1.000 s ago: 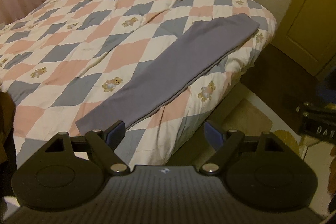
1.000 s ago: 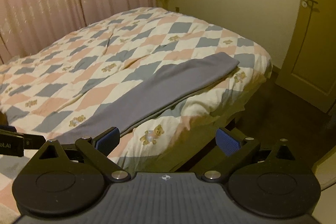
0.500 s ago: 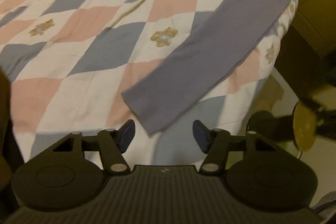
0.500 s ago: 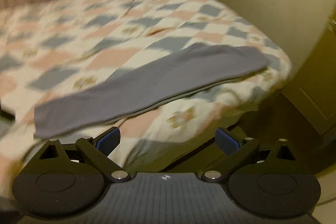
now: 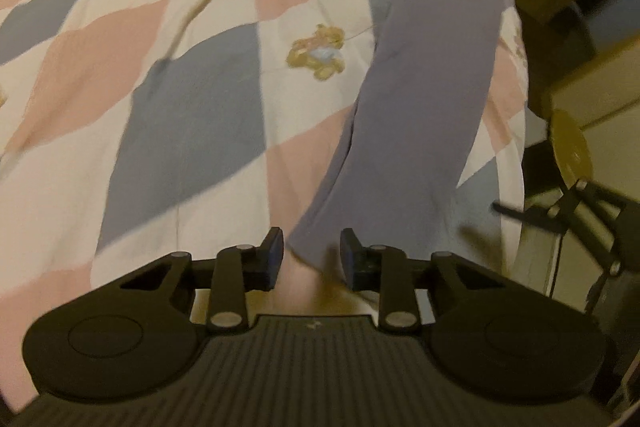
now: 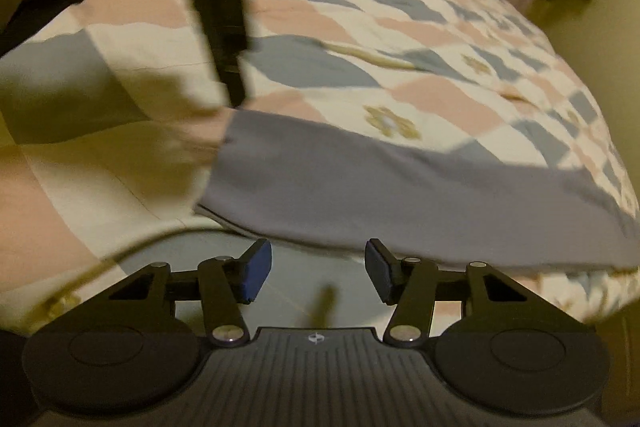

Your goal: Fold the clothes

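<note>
Left wrist view: the left hand-held gripper [image 5: 311,253] points steeply down at the near end of a long, folded grey-purple garment [image 5: 432,67]. Its jaws are closing; the corner of the cloth lies between the blue pads [image 5: 275,251], which do not yet press on it, so nothing is grasped. The garment lies flat along the edge of the bed, on a quilt [image 5: 168,75] of pink, grey and cream diamonds with a teddy-bear print [image 5: 318,51]. The right hand-held gripper [image 5: 576,211] shows at the right edge, blurred.

Right wrist view: that gripper [image 6: 318,269] sits just beside the garment's [image 6: 400,187] long near edge. Its jaws are closing, wider apart than the left pair; the cloth edge runs just beyond the pads, nothing gripped. The left unit [image 6: 216,7] appears as a dark blur at the garment's left end. The picture is motion-blurred.
</note>
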`<state>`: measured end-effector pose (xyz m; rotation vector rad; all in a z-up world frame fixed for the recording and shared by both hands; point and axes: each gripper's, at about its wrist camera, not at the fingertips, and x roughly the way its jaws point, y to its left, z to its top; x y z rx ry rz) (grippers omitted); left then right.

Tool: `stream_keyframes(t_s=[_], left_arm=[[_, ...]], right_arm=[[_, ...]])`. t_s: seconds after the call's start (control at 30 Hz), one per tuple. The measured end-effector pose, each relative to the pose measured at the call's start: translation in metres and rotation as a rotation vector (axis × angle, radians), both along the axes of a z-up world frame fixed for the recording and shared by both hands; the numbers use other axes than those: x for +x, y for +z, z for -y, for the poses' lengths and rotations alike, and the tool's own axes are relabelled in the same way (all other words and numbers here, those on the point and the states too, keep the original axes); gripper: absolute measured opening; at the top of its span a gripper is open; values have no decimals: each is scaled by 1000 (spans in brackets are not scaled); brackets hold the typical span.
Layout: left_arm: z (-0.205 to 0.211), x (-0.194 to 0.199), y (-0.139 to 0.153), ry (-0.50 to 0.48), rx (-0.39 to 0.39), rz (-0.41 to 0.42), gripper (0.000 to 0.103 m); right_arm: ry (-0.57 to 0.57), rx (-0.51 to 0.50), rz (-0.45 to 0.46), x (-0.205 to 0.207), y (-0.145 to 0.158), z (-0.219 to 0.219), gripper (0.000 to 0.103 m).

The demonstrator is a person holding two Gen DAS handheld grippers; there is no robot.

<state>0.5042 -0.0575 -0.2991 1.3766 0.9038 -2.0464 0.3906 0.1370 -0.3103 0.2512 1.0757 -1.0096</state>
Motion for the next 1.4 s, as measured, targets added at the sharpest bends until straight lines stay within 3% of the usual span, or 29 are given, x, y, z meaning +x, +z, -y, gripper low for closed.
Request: stream_keyframes(t_s=[0.13, 0.27, 0.43, 0.6, 0.7, 0.73, 0.77, 0.8, 0.83, 0.93, 1.13, 1.27, 1.37, 1.4], left_arm=[[10, -9, -18, -113, 15, -26, 29], [21, -13, -39, -162, 65, -49, 29], [33, -7, -56, -143, 151, -97, 30], [34, -2, -65, -114, 200, -130, 30], [36, -2, -70, -84, 241, -148, 24], [37, -1, -71, -73, 252, -145, 18], [39, -1, -71, -57, 267, -145, 8], [40, 0, -70, -37, 282, -148, 7], [41, 1, -70, -17, 297, -152, 7], [43, -2, -57, 36, 306, -160, 6], [67, -46, -7, 158, 291, -276, 7], [102, -110, 21, 207, 219, -362, 10], [127, -145, 37, 328, 127, -421, 25], [129, -155, 38, 375, 92, -415, 25]], right_arm=[[53, -17, -18, 23, -16, -4, 54], [89, -57, -16, 43, -27, -10, 54], [82, -62, -39, 61, -43, -6, 56], [109, -122, -183, 70, -68, -8, 56], [160, -185, -247, 75, -77, -10, 54], [172, -193, -264, 76, -80, -9, 49], [169, -184, -259, 74, -81, -6, 37], [162, -171, -247, 71, -81, -3, 19], [155, -159, -236, 67, -81, 0, 11], [104, -120, -132, 44, -63, 18, 6], [-112, 32, 248, -45, -6, 68, 6], [-280, 128, 488, -141, 15, 105, 6], [-402, 164, 604, -223, 14, 139, 7], [-425, 169, 627, -247, 11, 149, 7]])
